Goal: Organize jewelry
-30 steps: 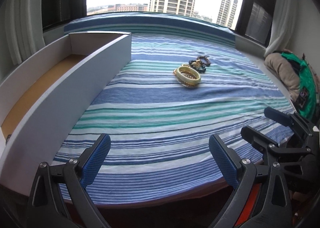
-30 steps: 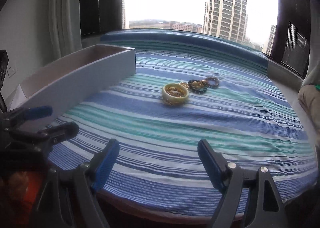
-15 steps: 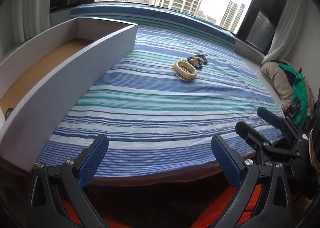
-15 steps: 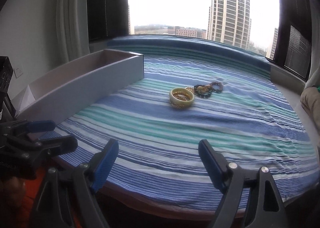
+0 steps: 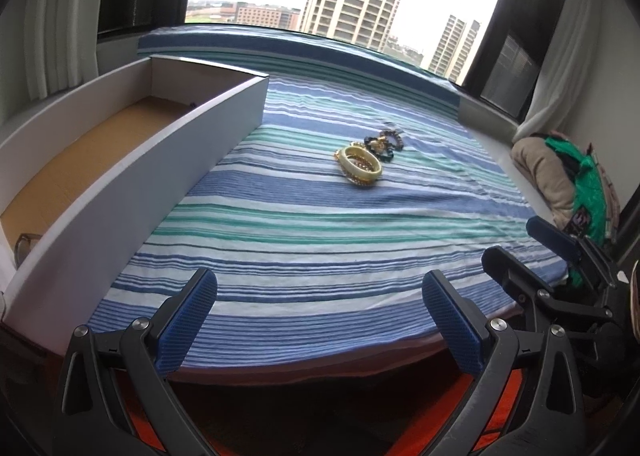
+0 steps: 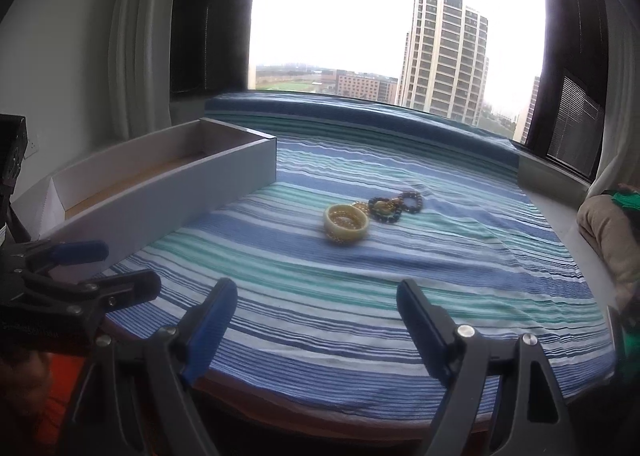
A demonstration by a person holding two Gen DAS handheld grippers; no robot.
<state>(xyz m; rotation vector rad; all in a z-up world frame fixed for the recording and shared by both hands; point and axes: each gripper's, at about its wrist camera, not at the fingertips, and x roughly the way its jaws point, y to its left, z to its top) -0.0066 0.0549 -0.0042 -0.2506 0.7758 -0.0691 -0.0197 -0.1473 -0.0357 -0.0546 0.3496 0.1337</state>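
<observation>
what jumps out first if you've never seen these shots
A small heap of jewelry sits mid-bed on the striped blue and green bedspread: a cream bangle with dark bead bracelets just behind it. Along the bed's left edge lies a long white box, open on top. Both grippers, left and right, hover open at the near edge.

cream bangle [image 5: 360, 169] [image 6: 346, 222]: wide, pale ring lying flat on the striped bedspread [image 5: 320, 240] [image 6: 360, 288], with thin gold bangles [image 5: 362, 164] [image 6: 347, 220] nested in and under it.
dark bead bracelets [image 5: 385, 143] [image 6: 394, 205]: a small tangle of black and brown bead loops with gold bits, touching the bangle's far side.
drawer box [image 5: 120, 183] [image 6: 160, 191]: long, open-topped, white walls, tan floor, on the bedspread's left edge, well apart from the jewelry.
</observation>
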